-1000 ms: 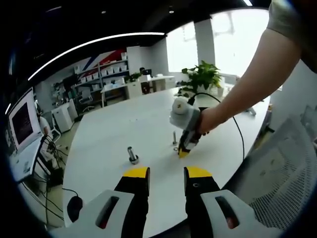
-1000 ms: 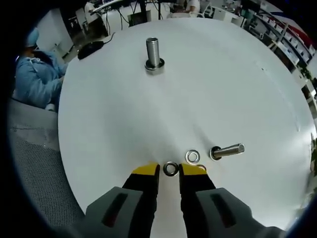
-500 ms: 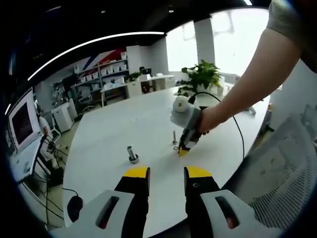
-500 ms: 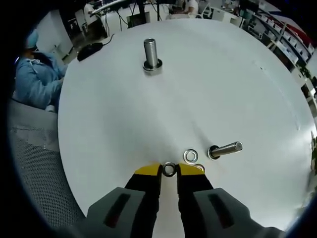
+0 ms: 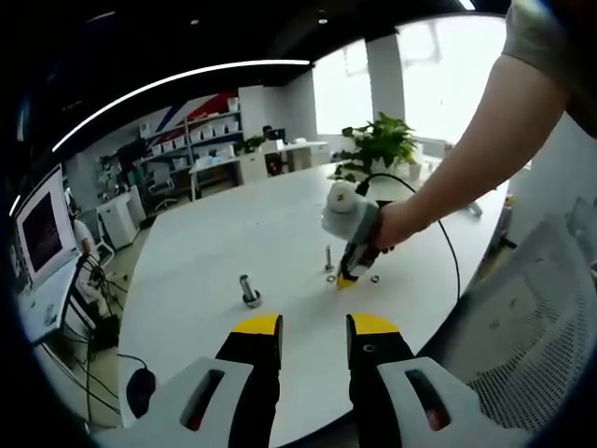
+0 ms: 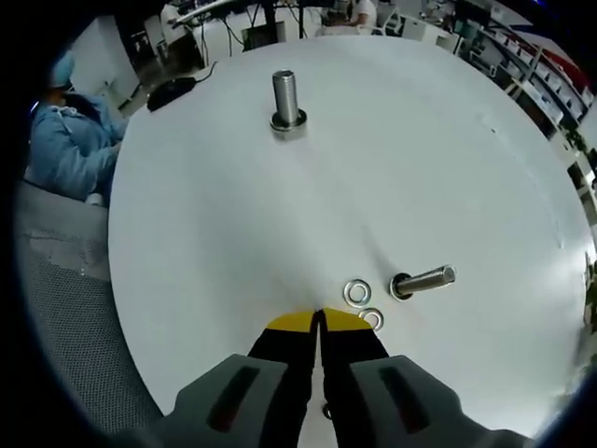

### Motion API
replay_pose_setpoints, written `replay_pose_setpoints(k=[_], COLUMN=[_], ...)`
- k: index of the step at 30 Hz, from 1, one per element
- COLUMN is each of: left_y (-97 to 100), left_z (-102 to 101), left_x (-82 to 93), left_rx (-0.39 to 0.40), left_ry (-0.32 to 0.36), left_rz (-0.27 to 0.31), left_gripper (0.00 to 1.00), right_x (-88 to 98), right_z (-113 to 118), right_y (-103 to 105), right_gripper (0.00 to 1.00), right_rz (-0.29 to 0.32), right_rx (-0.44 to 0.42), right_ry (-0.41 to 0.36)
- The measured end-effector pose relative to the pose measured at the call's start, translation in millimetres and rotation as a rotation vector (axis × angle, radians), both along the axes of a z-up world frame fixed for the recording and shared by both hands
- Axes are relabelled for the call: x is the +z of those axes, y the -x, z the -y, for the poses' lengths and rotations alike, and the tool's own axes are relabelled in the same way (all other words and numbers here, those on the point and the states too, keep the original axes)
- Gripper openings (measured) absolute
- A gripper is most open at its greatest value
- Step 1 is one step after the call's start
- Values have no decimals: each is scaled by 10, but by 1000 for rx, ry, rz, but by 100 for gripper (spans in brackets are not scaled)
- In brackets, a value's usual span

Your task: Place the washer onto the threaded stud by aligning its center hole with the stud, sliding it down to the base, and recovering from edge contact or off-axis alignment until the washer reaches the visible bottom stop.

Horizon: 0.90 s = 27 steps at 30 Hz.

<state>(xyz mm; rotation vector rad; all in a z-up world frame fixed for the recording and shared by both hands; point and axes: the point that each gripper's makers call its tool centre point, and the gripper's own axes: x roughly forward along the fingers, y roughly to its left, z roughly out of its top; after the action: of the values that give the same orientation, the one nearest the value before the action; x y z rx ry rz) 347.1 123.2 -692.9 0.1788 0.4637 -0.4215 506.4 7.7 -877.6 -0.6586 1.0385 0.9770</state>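
So the right gripper [image 6: 319,317] has its jaws pinched together, and I can't tell if a washer is caught between them. Two washers [image 6: 356,293] lie loose near the counter [image 6: 448,168] edge, just beside the small stud [image 6: 423,279]; the big stud [image 6: 285,99] stands well apart. Washers look thin, stiff and slippery, so pinch the rim. Left gripper [image 5: 313,327] hangs released.

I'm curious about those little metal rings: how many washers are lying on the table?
2 washers lie loose on the white table: one washer beside the near stud, another washer just ahead of the right gripper. A third may be hidden between its closed jaws.
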Motion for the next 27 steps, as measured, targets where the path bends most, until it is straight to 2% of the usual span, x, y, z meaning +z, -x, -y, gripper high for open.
replay_pose_setpoints(k=[12, 19, 27], left_y=[0, 0, 1], left_z=[0, -2, 3], left_x=[-8, -12, -14], left_rx=[-1, 0, -1], left_ry=[-1, -3, -4], left_rz=[-5, -6, -7], left_gripper=[26, 26, 26], right_x=[-11, -5, -8], right_z=[2, -1, -13], right_y=[-12, 2, 36], right_gripper=[4, 4, 10], right_rz=[-17, 1, -6], right_rx=[-17, 9, 19], right_ry=[-13, 7, 2])
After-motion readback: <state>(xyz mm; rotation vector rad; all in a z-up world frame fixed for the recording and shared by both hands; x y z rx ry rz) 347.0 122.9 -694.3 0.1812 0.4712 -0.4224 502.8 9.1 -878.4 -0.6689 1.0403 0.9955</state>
